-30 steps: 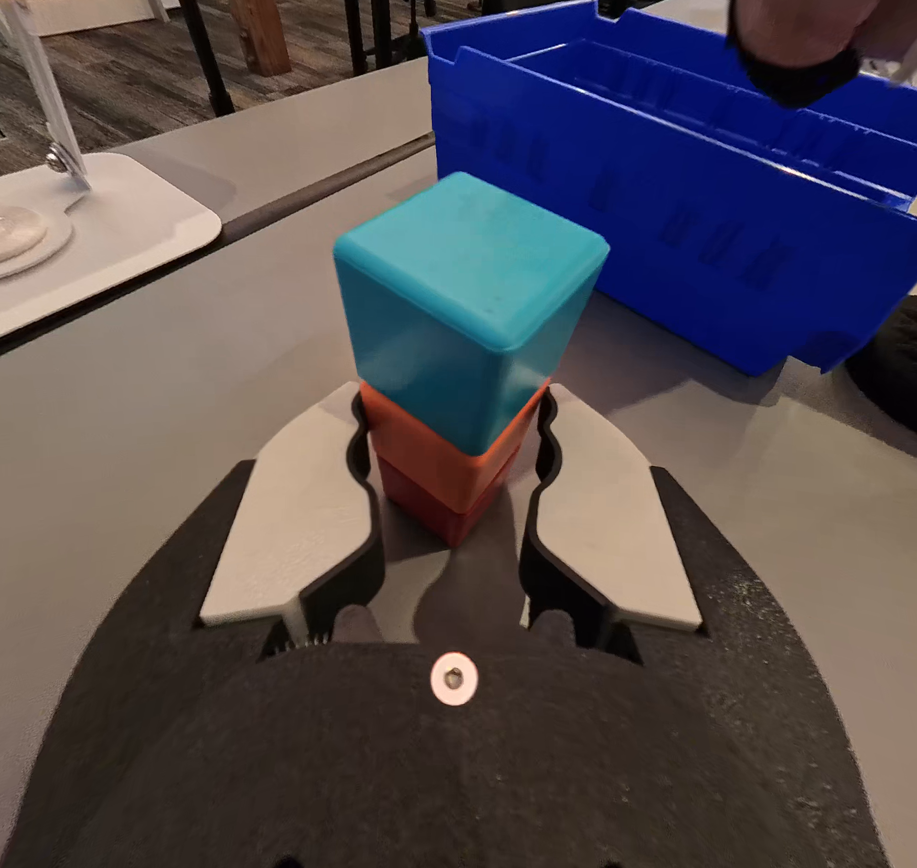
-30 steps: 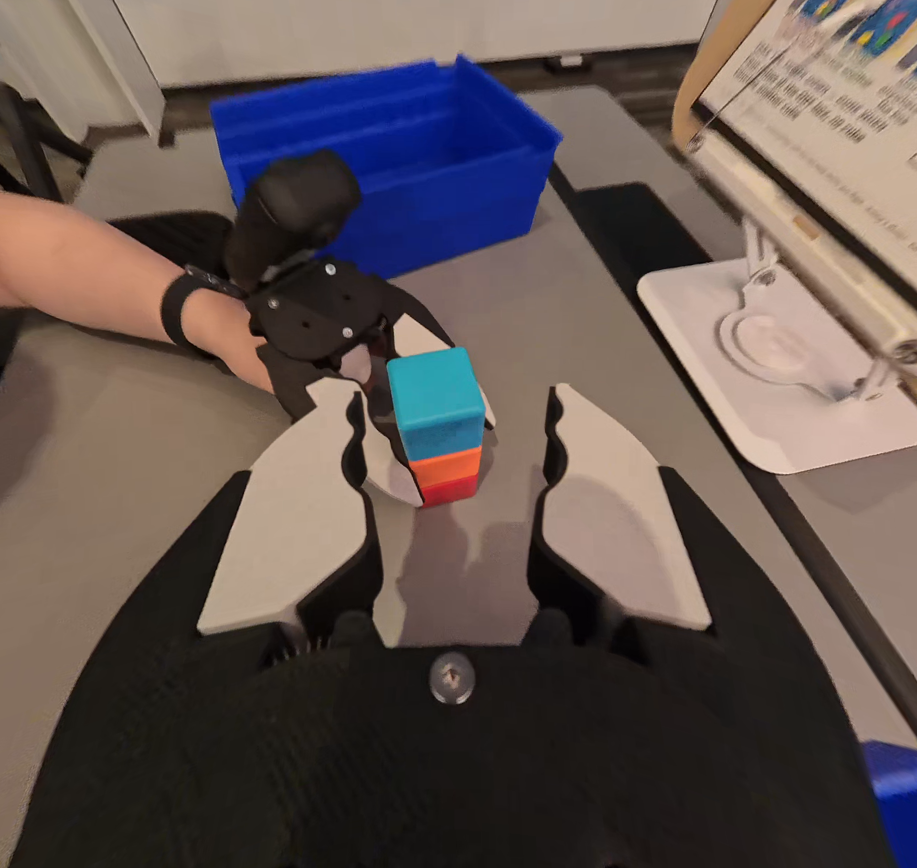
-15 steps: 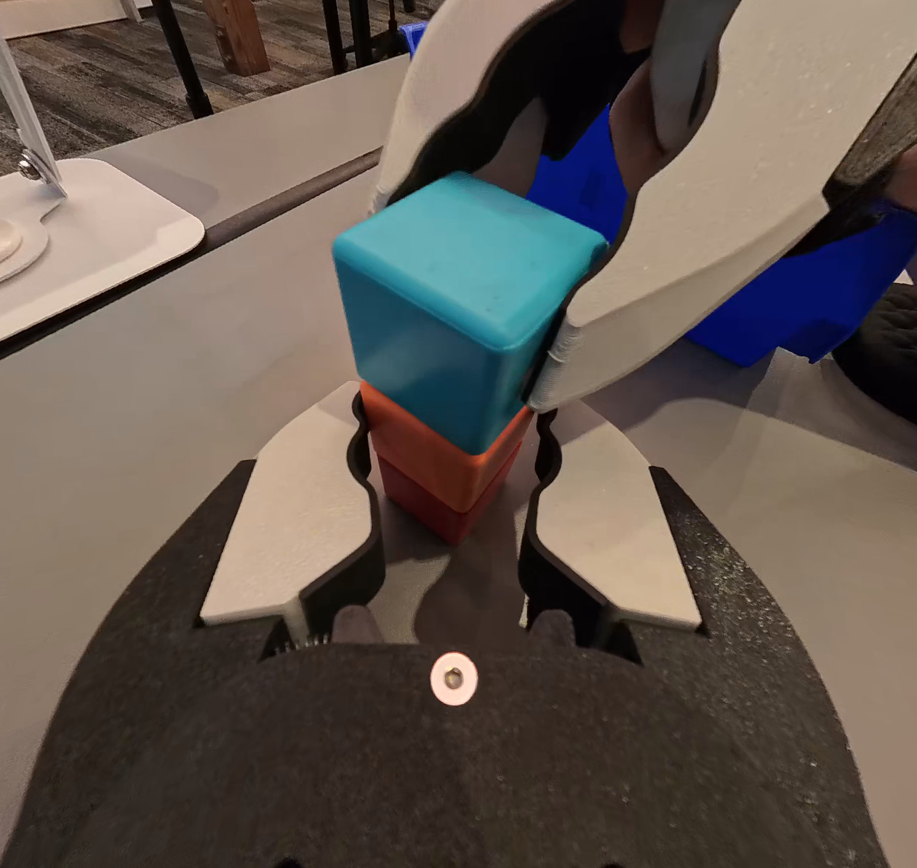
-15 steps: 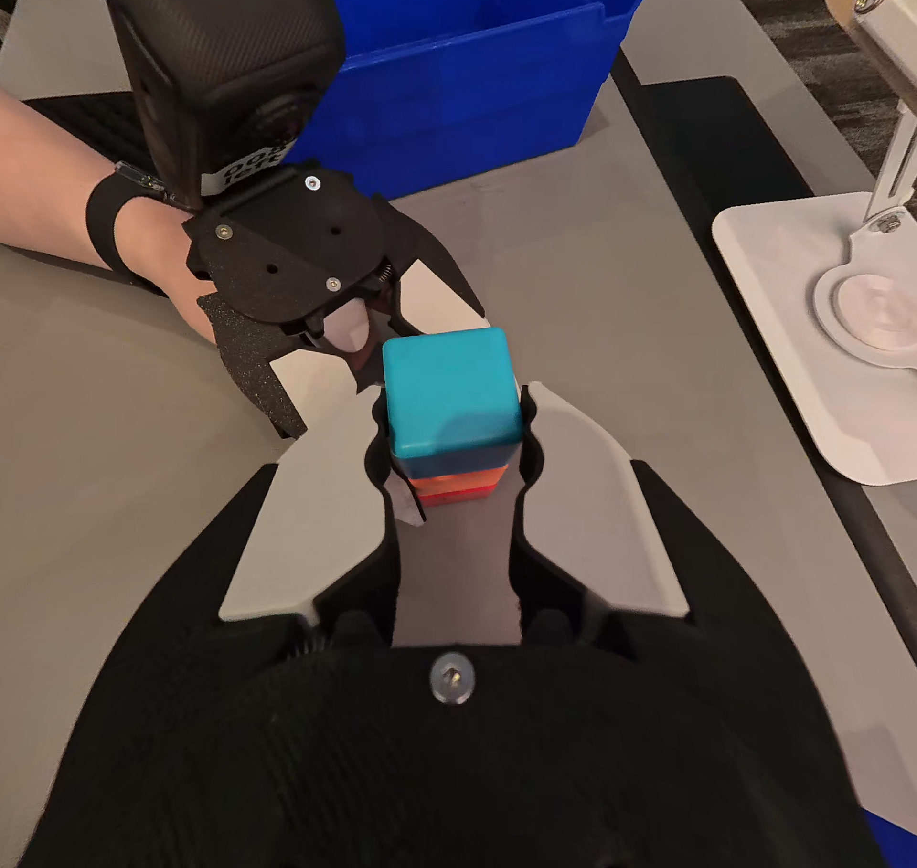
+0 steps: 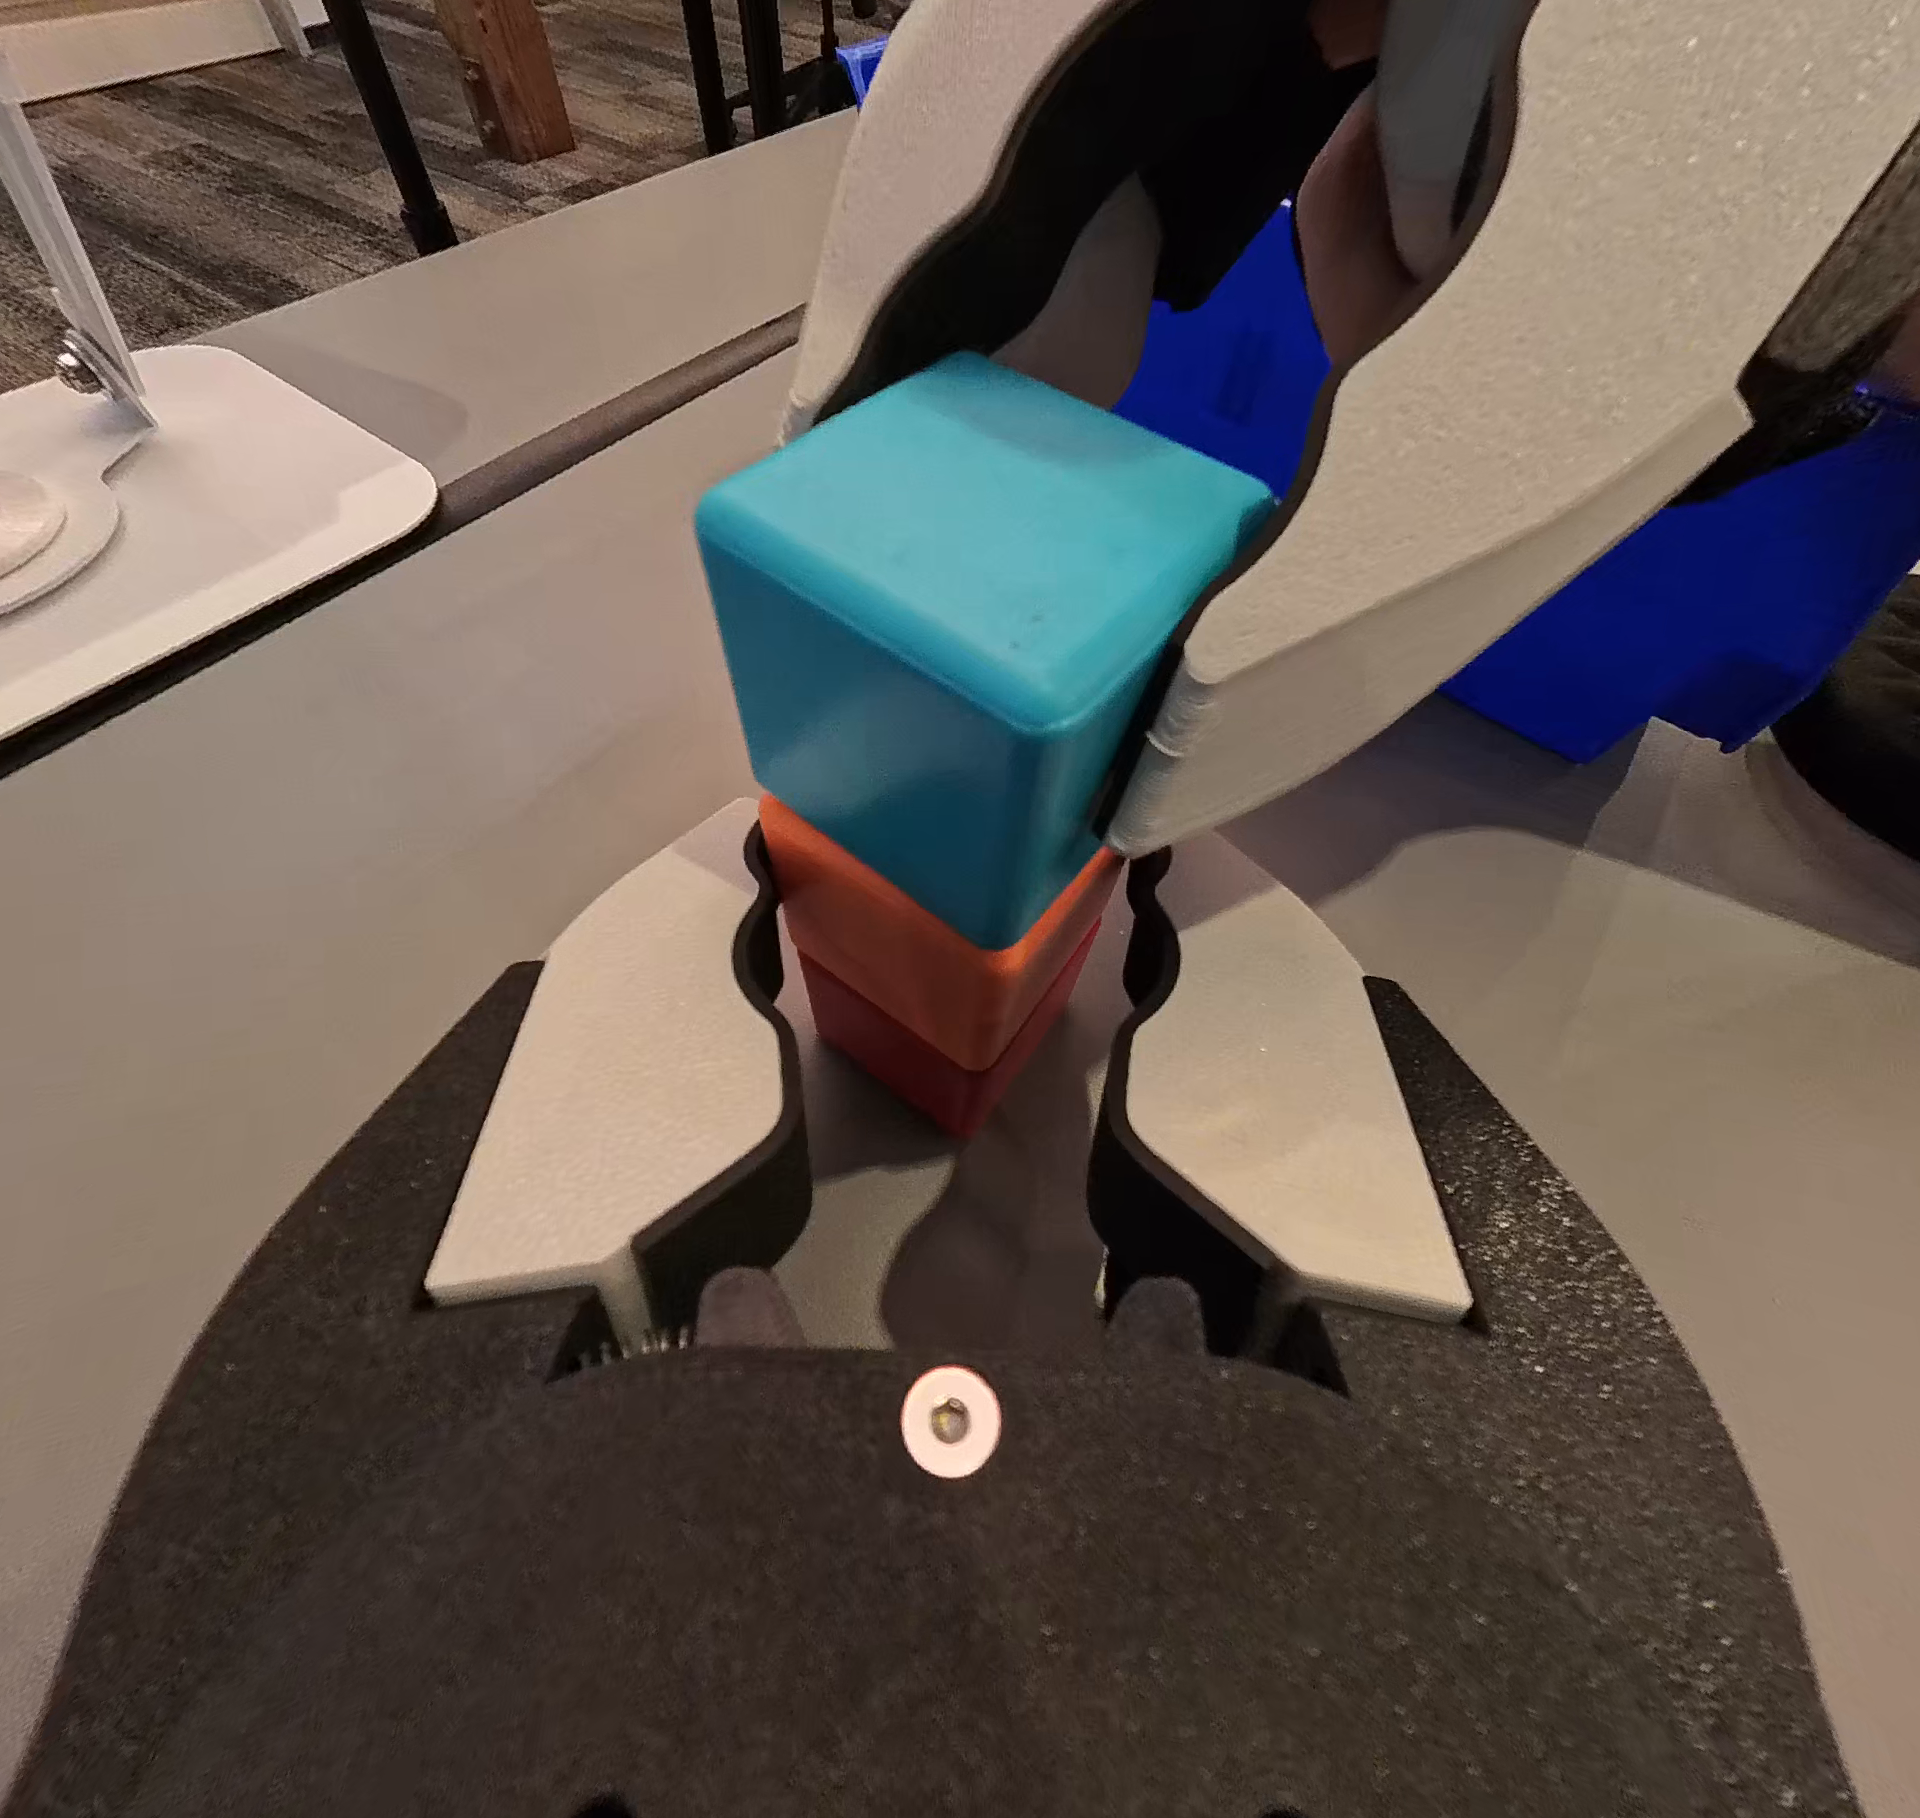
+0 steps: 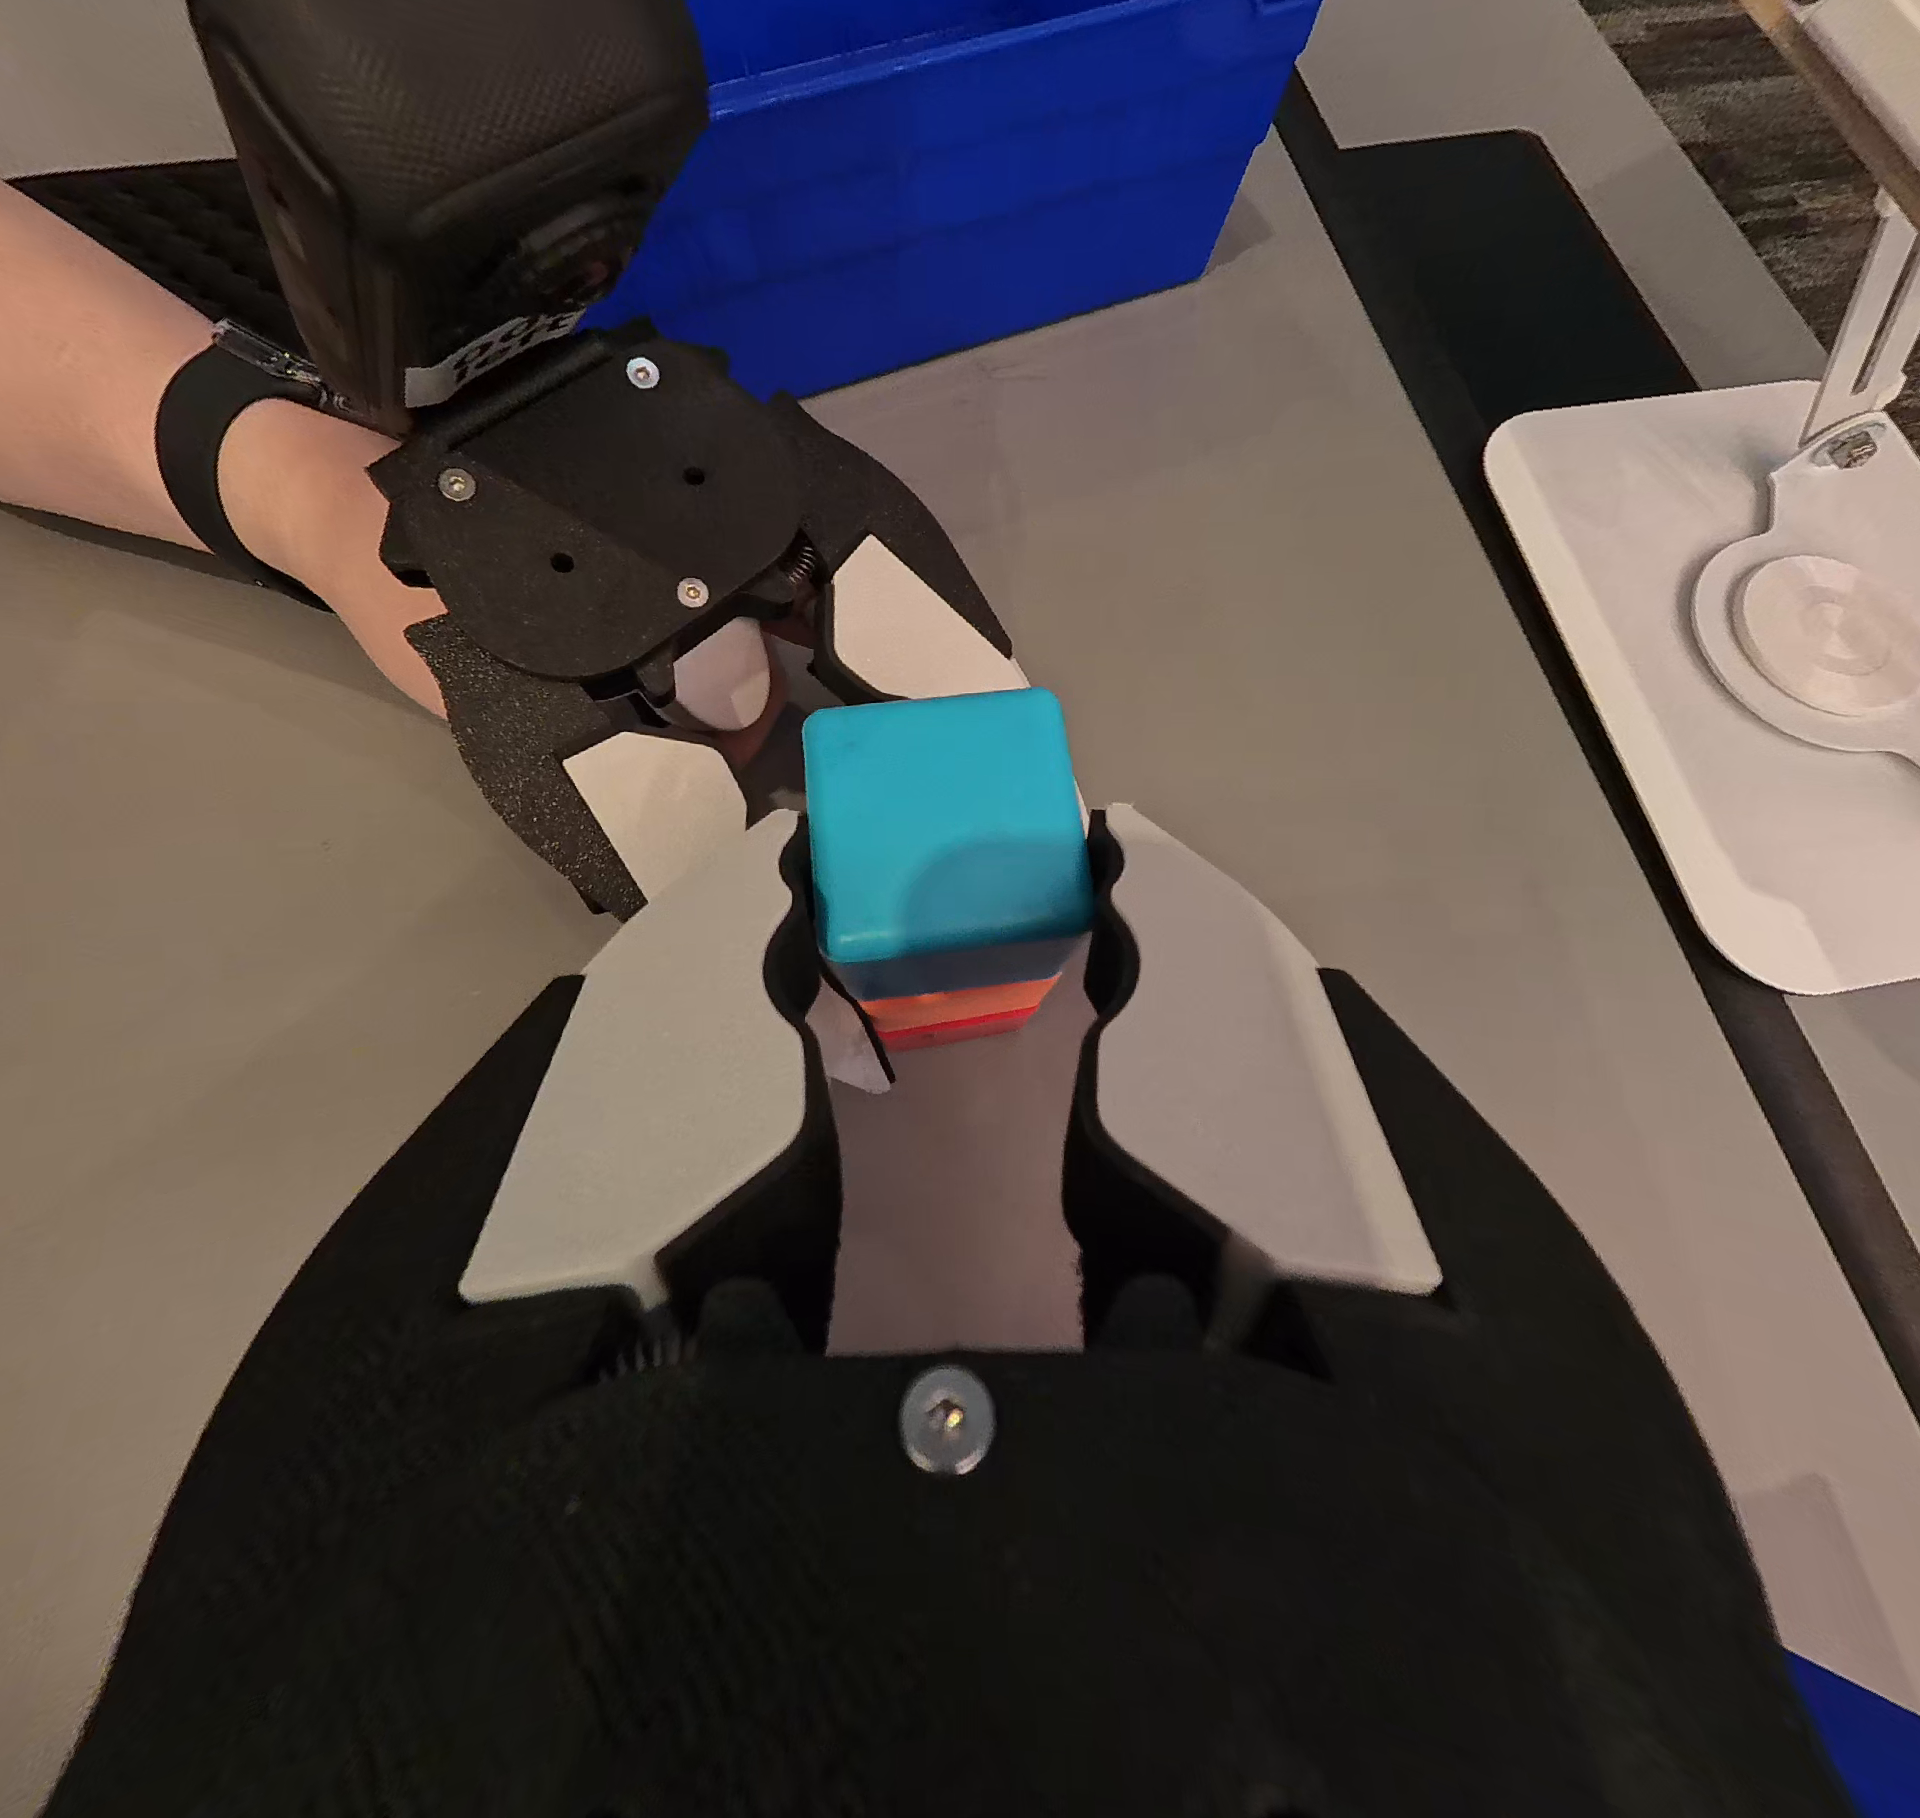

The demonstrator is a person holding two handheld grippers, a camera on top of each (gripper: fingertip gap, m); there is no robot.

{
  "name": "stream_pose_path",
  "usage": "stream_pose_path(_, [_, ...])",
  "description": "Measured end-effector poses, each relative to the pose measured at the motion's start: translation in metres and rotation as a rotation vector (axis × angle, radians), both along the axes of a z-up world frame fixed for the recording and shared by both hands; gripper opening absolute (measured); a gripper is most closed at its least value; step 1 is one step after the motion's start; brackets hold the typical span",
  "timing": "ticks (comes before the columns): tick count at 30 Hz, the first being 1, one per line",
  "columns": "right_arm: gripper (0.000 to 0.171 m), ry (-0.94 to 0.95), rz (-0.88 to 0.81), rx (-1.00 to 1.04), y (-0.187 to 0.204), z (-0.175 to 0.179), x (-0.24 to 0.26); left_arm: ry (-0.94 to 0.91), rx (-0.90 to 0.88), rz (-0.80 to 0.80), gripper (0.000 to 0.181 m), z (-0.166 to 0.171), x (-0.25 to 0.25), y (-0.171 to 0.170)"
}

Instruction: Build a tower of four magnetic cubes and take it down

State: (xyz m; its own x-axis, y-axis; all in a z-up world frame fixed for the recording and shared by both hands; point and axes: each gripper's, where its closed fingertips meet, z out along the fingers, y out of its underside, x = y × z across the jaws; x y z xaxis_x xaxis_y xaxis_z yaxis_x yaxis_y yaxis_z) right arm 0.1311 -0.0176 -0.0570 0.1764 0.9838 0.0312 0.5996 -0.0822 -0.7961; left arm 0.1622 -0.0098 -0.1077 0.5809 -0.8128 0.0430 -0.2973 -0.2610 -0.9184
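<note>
Since half a second ago almost nothing has shifted: the right gripper point(image 6: 943, 895) remains clamped on the teal cube point(image 6: 940, 823), and one second ago it hung spread and well back from the tower.

Grey desk point(image 6: 260, 937): carries everything; the tower stands near its middle, well apart from the edges.

Blue bin point(image 6: 966, 137): toward the far edge, behind the tower, its inside showing no cubes in the right wrist view.

White stand base point(image 6: 1662, 688): at the desk's right side in the right wrist view.

Left gripper point(image 5: 948, 895): low at the tower's foot, its fingers on either side of the orange cube point(image 5: 914, 958) and the red cube point(image 5: 904, 1051); whether they press the cubes or merely flank them cannot be told.

Teal cube: topmost, pinched on two opposite faces by the right gripper from above.

Step in hand, as a judgement: dismantling, with the top cube about to come off. The next move calls for a firm upward or tilting pull to break the magnetic hold while the lower cubes are steadied.

Differences between views: the right wrist view shows a darker blue band point(image 6: 956, 963) beneath the teal, seemingly a fourth cube; the left wrist view shows only teal, orange and red. The left wrist view alone shows how the right fingers point(image 5: 1455, 573) contact the teal cube's side.
</note>
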Motion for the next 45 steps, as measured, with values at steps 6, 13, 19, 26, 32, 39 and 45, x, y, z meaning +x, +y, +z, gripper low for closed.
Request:
stream_pose_path(6, [0.05,-0.003,-0.004,0.009,0.0,0.001,-0.001,0.008,0.004,0.004,0.064,0.0,0.0,0.001])
stream_pose_path(13, [0.05,0.092,-0.023,0.045,0.0,0.036,0.007,0.014,0.005,0.002,0.064,-0.001,0.0,0.001])
stream_pose_path(19, [0.05,0.159,-0.032,0.098,-0.006,0.068,0.022,0.01,0.007,0.003,0.064,0.0,0.0,0.002])
stream_pose_path(26, [0.051,0.24,-0.157,0.171,0.007,0.106,0.071,0.01,0.008,-0.005,0.064,0.0,0.001,0.001])
stream_pose_path(32, [0.051,0.183,-0.64,0.073,0.077,0.054,0.218,0.011,0.008,-0.009,0.064,-0.001,0.002,0.0])
stream_pose_path(39, [0.051,0.056,-0.792,-0.119,0.112,-0.041,0.234,0.015,0.008,-0.014,0.064,-0.001,0.003,0.0])
stream_pose_path(45, [0.05,-0.125,-0.815,-0.14,0.116,-0.083,0.228,0.023,0.009,-0.018,0.064,-0.002,0.003,-0.002])
